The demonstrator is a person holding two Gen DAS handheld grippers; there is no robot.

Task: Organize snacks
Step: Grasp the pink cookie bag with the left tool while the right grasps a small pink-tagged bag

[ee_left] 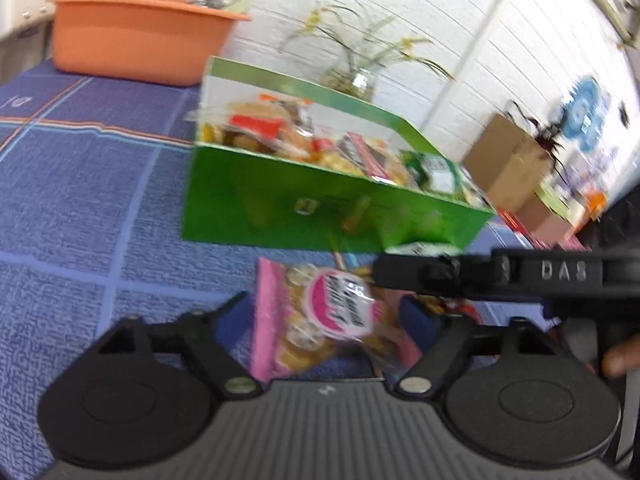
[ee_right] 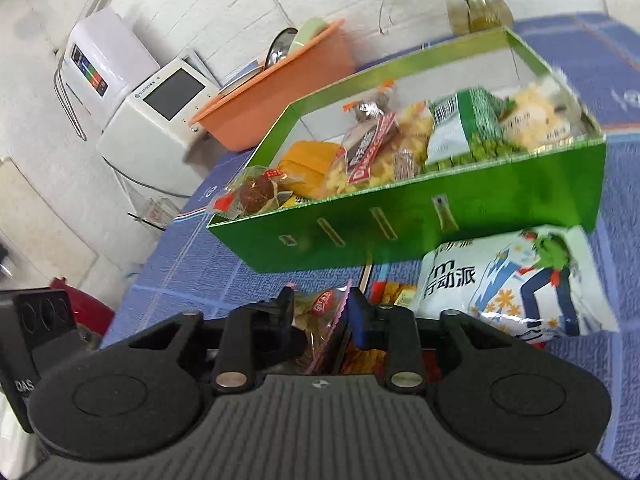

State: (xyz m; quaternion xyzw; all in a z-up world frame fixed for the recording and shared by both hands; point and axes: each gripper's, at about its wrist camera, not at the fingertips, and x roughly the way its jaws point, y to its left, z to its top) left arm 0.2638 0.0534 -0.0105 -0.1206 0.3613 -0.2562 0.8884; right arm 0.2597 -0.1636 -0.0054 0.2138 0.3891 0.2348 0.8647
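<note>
- We see the desk (ee_left: 80,184) under a blue checked cloth, carrying everything here.
- The green box (ee_right: 500,196) stands open on it, crowded with snack packets; an orange basin (ee_left: 132,40) sits behind, against the wall.
- A white-and-blue snack bag (ee_right: 508,280) lies just in front of the box.
- The pink snack packet (ee_left: 320,312) lies on the cloth near the box's front wall.
- Our left hand-held gripper (ee_left: 328,308) is spread wide, one finger either side of that packet, not pinching it.
- Our right hand-held gripper (ee_right: 320,312) is narrowed around the packet's pink edge (contact is too blurred for us to confirm).
</note>
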